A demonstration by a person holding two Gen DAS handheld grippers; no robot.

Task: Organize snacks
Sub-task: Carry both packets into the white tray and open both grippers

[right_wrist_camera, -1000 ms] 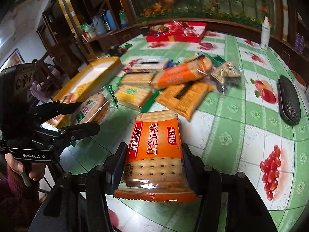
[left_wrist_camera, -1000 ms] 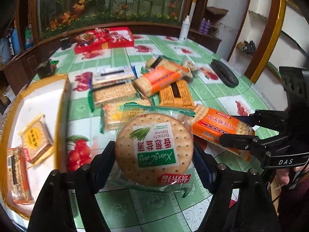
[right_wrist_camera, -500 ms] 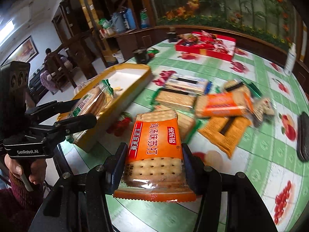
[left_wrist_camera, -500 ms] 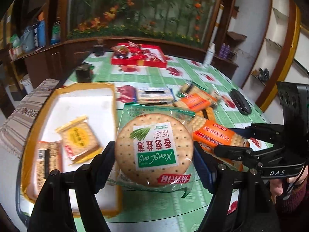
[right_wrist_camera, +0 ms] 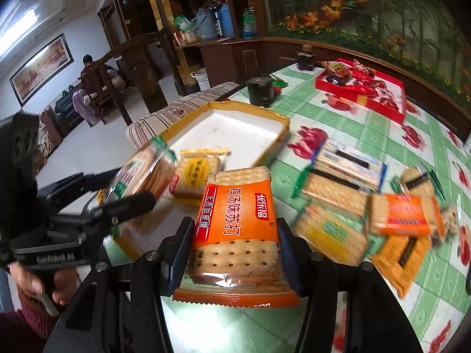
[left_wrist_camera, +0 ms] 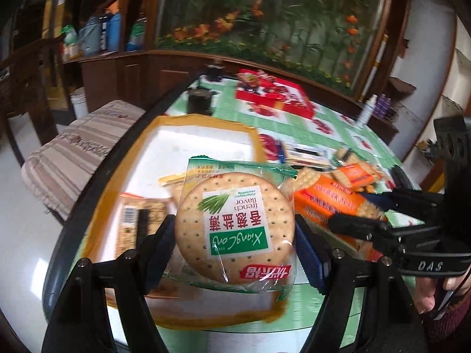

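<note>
Striped cushion (left_wrist_camera: 73, 150) at far left, off the table edge. Yellow-rimmed tray (left_wrist_camera: 203, 123) with a white floor on the left part of the table (left_wrist_camera: 332, 309), which wears a green checked cloth printed with red fruit; in the tray lie a clear-wrapped cracker pack (left_wrist_camera: 141, 220) at its near left and a yellow-labelled biscuit pack (right_wrist_camera: 197, 173) further in. Left gripper (left_wrist_camera: 235, 235), fingers clamped on either side of a round cracker pack (left_wrist_camera: 235, 226) with a green and white label, held raised over the near right part of the tray. Right gripper (right_wrist_camera: 232, 250), just right of the left one, fingers closed on an orange cracker pack (right_wrist_camera: 235, 229), held above the cloth beside the tray's right rim. Loose snack pile (right_wrist_camera: 353, 206) to the right on the cloth: plain cracker packs, another orange pack (right_wrist_camera: 403, 214), an orange wafer pack (right_wrist_camera: 403, 256), somewhat blurred. Dark round jar (right_wrist_camera: 260, 91) beyond the tray's far end. Red box (right_wrist_camera: 362, 88) of wrapped sweets at far right.
</note>
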